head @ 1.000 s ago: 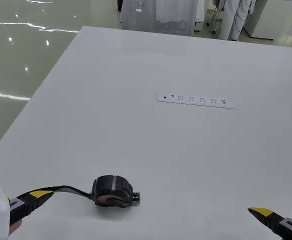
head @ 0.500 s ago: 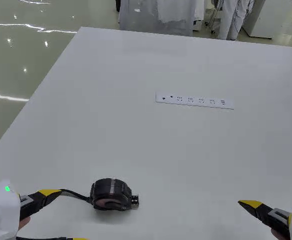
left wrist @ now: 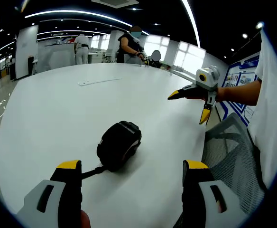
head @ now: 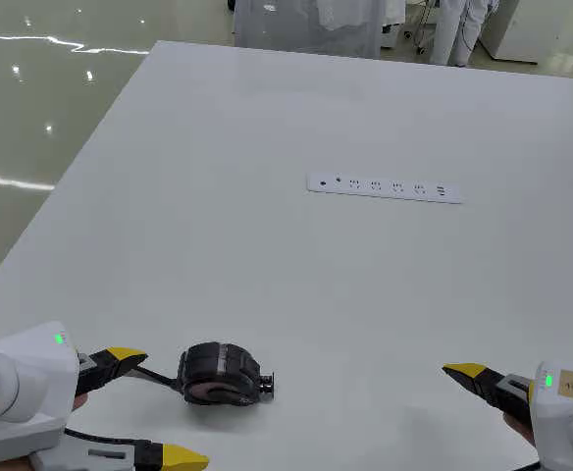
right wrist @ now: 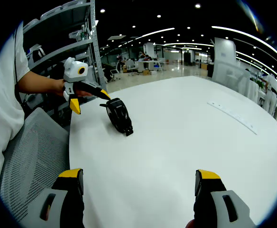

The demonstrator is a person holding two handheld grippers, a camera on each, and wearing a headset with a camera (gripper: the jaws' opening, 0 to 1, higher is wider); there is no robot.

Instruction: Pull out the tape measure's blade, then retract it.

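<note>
While left tongs (head: 159,404) and right tongs (right wrist: 137,175) gape, tape measure (head: 218,373) by left, perhaps touching.

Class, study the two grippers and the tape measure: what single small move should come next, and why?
Probably ease the left gripper forward and close it on the tape measure. Its jaws stand open just short of the case, and the right gripper, also open, is far from the blade end.

The right tongs (right wrist: 138,175) hang with jaws spread wide over the white table (right wrist: 186,142). Near its edge lies the black tape measure (right wrist: 118,115), with the left tongs (right wrist: 88,100) gaping just beside it.
</note>
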